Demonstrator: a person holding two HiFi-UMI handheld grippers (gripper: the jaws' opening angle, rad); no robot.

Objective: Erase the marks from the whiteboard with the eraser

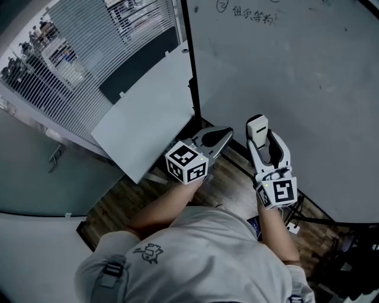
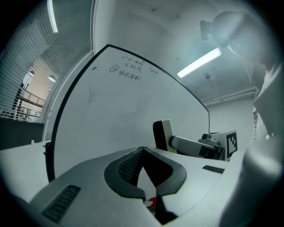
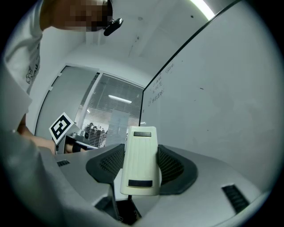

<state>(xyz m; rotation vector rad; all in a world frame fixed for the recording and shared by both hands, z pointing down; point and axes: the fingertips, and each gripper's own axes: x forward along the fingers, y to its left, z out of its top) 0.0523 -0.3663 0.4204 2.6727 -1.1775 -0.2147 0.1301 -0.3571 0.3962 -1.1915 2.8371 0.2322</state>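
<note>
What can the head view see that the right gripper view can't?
Only the head view shows the wooden floor and the marker cube on the right gripper. Only the right gripper view shows the eraser from its ribbed back, clamped between the jaws, and a ceiling light. Both show the whiteboard, its writing and the eraser.

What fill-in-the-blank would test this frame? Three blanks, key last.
The right gripper is shut on the ____.
The left gripper is shut and holds ____.
The marks sit near the whiteboard's ____ edge.
Missing: eraser, nothing, top.
</note>
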